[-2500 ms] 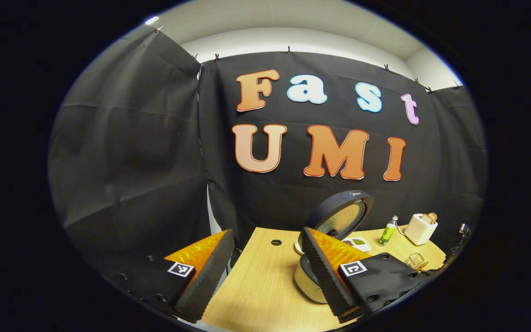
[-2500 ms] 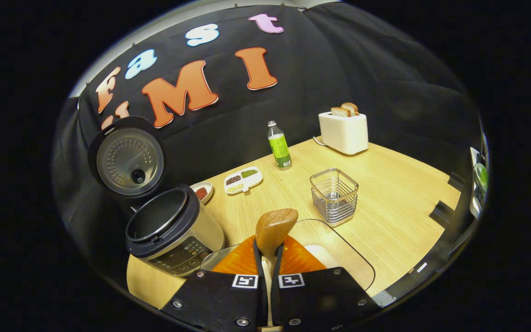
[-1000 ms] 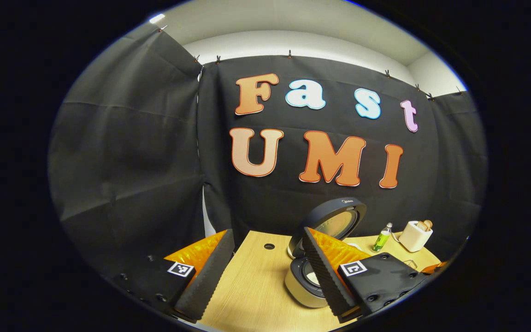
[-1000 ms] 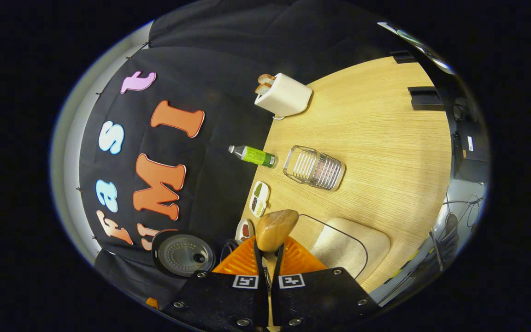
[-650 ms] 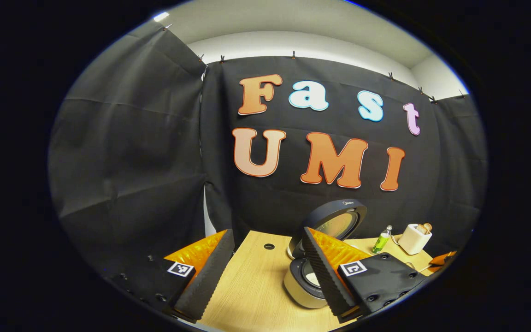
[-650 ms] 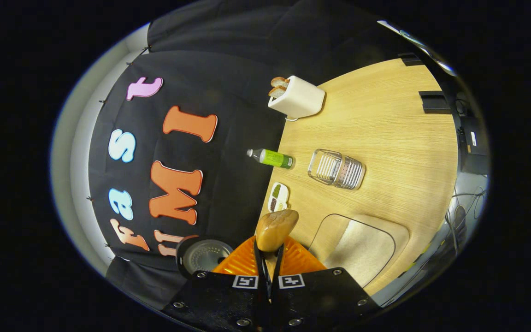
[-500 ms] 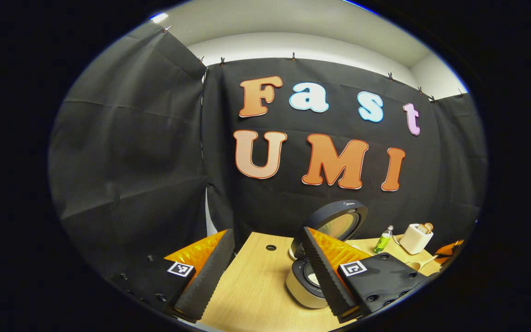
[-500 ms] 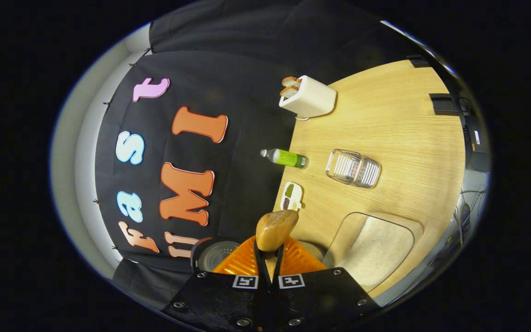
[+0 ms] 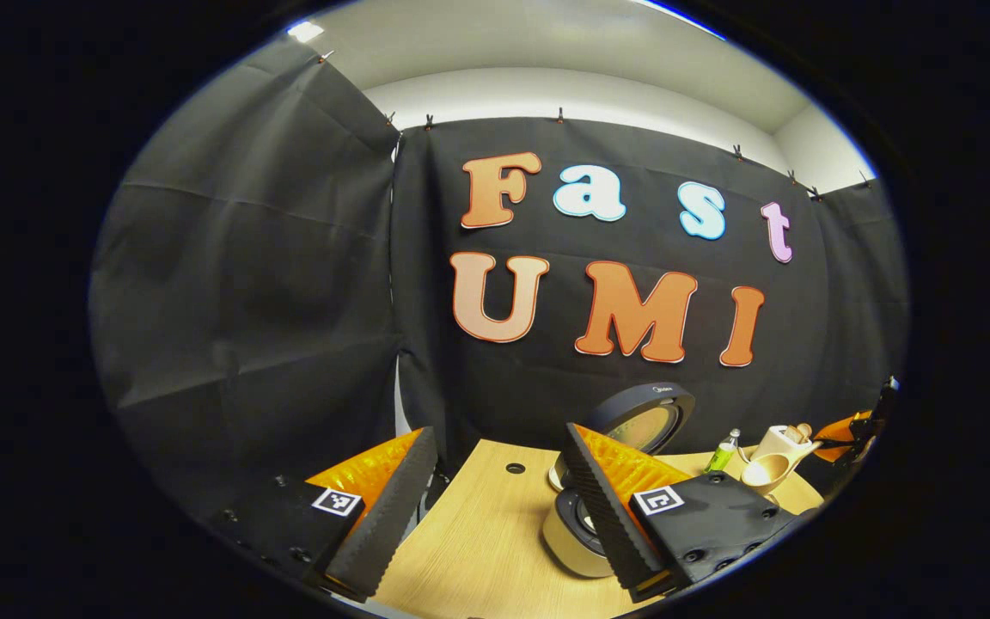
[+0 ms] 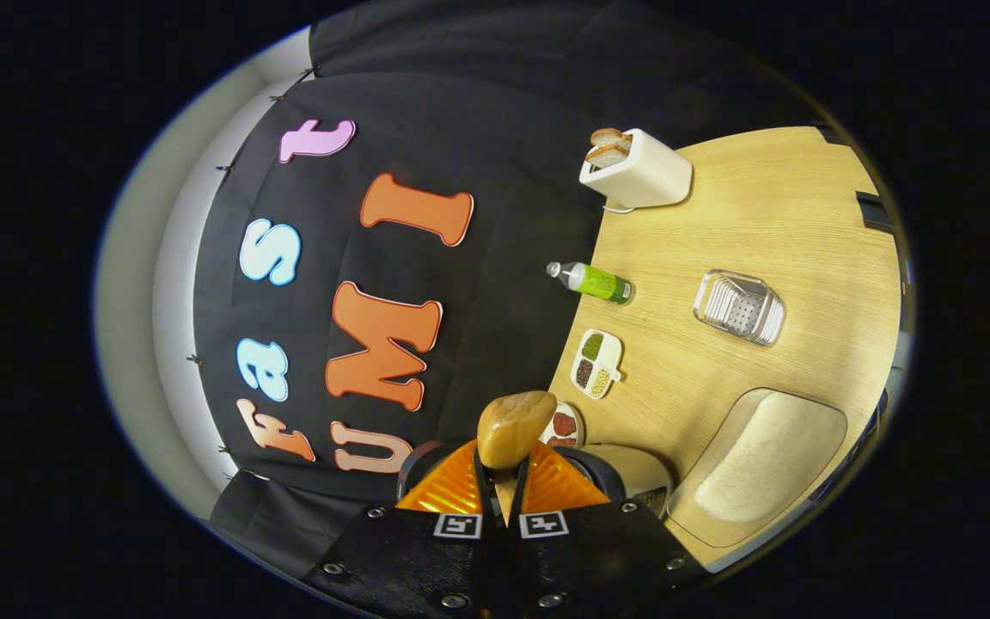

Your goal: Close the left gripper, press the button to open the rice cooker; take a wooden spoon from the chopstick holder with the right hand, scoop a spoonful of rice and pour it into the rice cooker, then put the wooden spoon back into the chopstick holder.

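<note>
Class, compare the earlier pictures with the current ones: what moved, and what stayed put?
The right hand-held gripper rolled the wooden spoon sideways above the rice cooker, and rice now lies in the pot. It stays clamped on the spoon. The left hand-held gripper stays open; the lid stays up.

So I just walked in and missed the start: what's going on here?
A person is working two handheld grippers at a table. The right gripper is shut on a wooden spoon, tipped over the open rice cooker. The left gripper hangs open beside the cooker. The wire chopstick holder is empty, and a tray of rice lies nearby.
</note>
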`<state>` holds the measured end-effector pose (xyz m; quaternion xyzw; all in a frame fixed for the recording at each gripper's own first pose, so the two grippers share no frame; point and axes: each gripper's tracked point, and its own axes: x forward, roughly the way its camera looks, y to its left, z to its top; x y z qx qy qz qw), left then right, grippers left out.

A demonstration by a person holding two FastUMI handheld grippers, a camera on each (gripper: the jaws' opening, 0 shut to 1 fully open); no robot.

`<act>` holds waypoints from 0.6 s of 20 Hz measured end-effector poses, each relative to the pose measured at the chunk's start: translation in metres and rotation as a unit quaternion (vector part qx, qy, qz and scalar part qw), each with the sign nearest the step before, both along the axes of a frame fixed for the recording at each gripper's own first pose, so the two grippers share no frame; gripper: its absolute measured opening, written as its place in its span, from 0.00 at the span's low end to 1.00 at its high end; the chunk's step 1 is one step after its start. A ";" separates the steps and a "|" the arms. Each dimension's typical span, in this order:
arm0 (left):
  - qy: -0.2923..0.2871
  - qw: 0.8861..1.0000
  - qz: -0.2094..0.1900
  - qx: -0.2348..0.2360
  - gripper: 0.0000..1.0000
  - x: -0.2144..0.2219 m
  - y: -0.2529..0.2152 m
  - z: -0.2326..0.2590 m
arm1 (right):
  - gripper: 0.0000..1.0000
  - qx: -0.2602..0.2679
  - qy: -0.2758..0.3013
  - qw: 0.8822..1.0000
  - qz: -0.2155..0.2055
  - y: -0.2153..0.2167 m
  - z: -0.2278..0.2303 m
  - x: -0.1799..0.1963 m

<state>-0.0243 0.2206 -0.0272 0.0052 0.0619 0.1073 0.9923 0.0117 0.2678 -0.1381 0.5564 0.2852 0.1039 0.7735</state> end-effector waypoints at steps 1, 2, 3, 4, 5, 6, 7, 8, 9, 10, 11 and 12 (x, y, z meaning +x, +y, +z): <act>-0.002 1.000 0.003 0.000 0.97 -0.002 0.004 0.002 | 0.02 -0.003 -0.005 1.000 0.002 0.006 0.004 0.004; -0.003 1.000 0.005 -0.001 0.97 -0.003 0.006 0.002 | 0.02 -0.007 -0.010 1.000 0.006 0.013 0.008 0.008; -0.004 1.000 0.006 -0.002 0.97 -0.002 0.007 0.002 | 0.02 -0.011 -0.015 1.000 0.010 0.021 0.012 0.010; -0.004 1.000 0.008 -0.004 0.98 -0.002 0.009 0.000 | 0.02 -0.015 -0.019 1.000 0.016 0.028 0.014 0.014; -0.004 1.000 0.007 -0.004 0.98 -0.001 0.008 -0.002 | 0.02 -0.019 -0.022 0.999 0.020 0.035 0.017 0.017; -0.003 1.000 0.009 -0.001 0.98 0.000 0.011 -0.002 | 0.02 -0.023 -0.026 0.999 0.023 0.042 0.019 0.021; -0.002 1.000 0.012 0.004 0.98 0.000 0.014 -0.003 | 0.02 -0.031 -0.031 0.999 0.024 0.048 0.020 0.025; -0.002 1.000 0.013 0.008 1.00 0.001 0.016 -0.003 | 0.02 -0.040 -0.037 0.998 0.027 0.054 0.022 0.027; -0.003 1.000 0.010 0.007 1.00 0.001 0.016 -0.002 | 0.02 -0.049 -0.042 0.997 0.031 0.061 0.022 0.031; -0.003 1.000 0.007 0.004 0.97 0.002 0.015 0.000 | 0.02 -0.059 -0.048 0.997 0.034 0.066 0.022 0.033; -0.003 1.000 0.006 0.003 0.99 0.001 0.016 -0.001 | 0.02 -0.069 -0.053 0.996 0.037 0.072 0.023 0.035; -0.002 1.000 0.008 0.004 0.99 0.001 0.018 -0.002 | 0.02 -0.077 -0.056 0.995 0.039 0.077 0.023 0.037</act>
